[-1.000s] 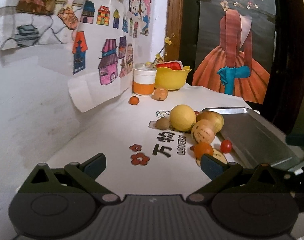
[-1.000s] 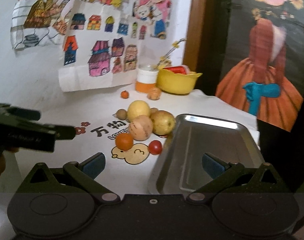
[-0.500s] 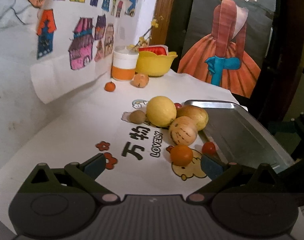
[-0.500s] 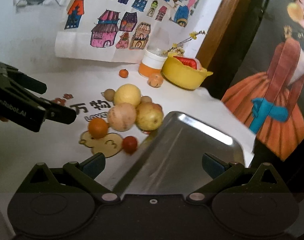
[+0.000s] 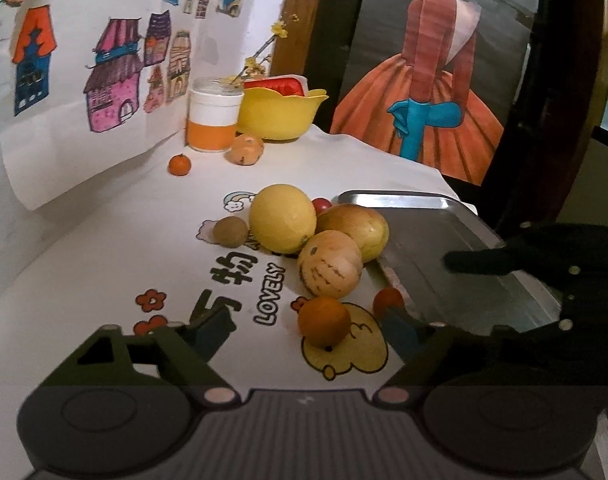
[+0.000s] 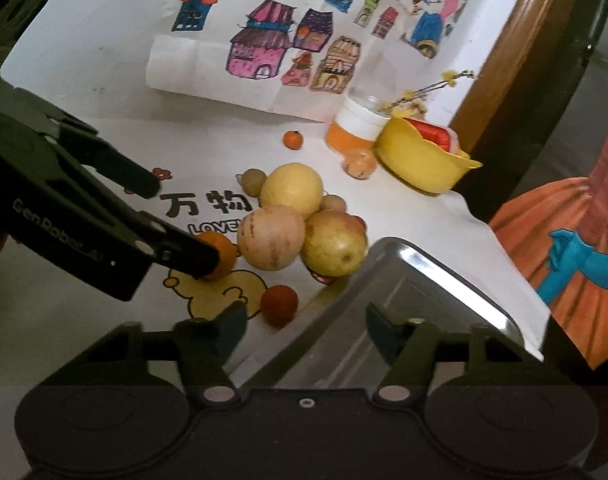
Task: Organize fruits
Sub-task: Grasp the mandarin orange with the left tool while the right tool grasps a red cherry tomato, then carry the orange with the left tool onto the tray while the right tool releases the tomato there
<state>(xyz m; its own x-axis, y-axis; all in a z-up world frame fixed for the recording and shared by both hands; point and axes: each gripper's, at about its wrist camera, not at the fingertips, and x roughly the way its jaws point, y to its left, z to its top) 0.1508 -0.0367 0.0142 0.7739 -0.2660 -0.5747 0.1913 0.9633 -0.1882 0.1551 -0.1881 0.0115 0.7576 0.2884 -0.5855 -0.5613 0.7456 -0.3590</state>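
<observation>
We see the fruit bunched mid-tabletop (image 5: 84, 272): a yellow citrus (image 5: 282, 218), a tan melon (image 5: 330, 269) and a greenish apple (image 5: 361, 227) touch one another, with a small brown fruit (image 5: 230, 231) just to their left. The orange (image 5: 324, 321) and a red tomato (image 5: 388, 300) lie nearer us, apart from the cluster. The metal tray (image 5: 443, 248) sits to the right, its near-left rim just beside the apple and tomato; its floor is bare.

Our left gripper (image 5: 304, 330) has its jaws spread wide, the orange between the fingers but untouched as far as we can tell. Our right gripper (image 6: 304, 326) hangs over the tray's left edge, jaws apart and holding nothing.

Open tabletop lies to the left of the fruit. A tangerine (image 5: 179, 165), a jar (image 5: 214, 120) and a yellow bowl (image 5: 280, 114) stand at the far wall.
</observation>
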